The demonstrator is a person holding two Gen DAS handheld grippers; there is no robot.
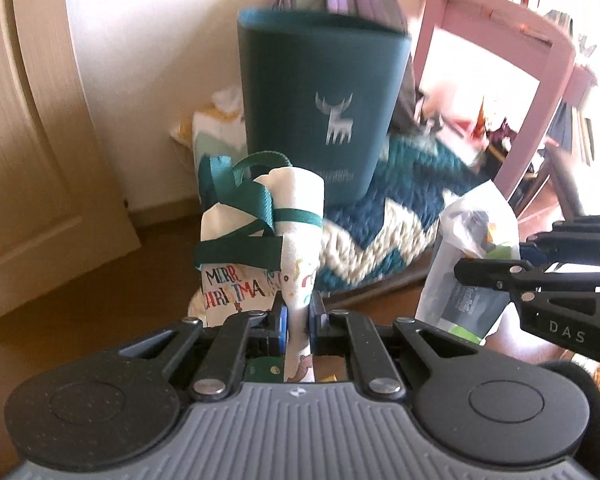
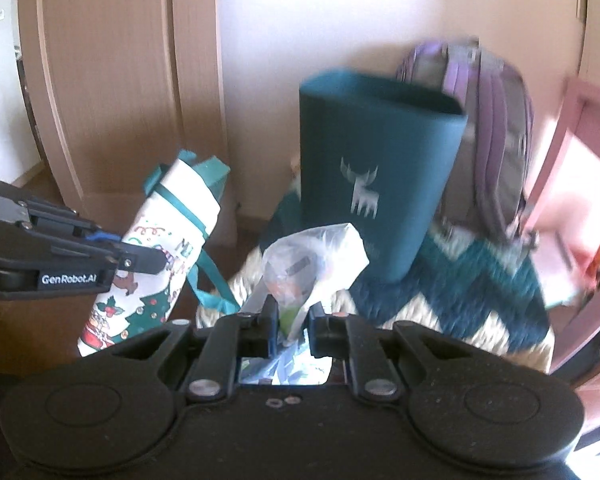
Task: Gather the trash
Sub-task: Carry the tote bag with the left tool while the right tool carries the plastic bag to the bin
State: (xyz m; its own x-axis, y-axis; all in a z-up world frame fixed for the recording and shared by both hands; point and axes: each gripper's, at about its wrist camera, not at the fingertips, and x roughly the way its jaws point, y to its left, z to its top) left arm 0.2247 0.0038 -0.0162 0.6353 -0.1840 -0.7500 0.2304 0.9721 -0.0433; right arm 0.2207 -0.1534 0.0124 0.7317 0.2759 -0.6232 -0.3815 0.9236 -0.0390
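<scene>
My left gripper [image 1: 298,314] is shut on a rolled white Christmas tote bag [image 1: 296,216] with green straps, held upright above the floor; the bag also shows in the right wrist view [image 2: 160,240], with the left gripper [image 2: 140,258] at its side. My right gripper [image 2: 294,316] is shut on a clear plastic bag of trash [image 2: 320,256]; in the left wrist view this bag [image 1: 472,248] and the right gripper [image 1: 500,270] are at the right. A dark green bin with a deer logo [image 1: 320,100] [image 2: 376,168] stands ahead, open at the top.
The bin stands on a teal and cream zigzag rug [image 1: 384,224] [image 2: 480,280]. A purple backpack [image 2: 496,128] leans against the wall behind it. A pink frame [image 1: 500,60] stands at the right, a wooden door [image 2: 120,80] at the left. A pale bag [image 1: 216,128] lies beside the bin.
</scene>
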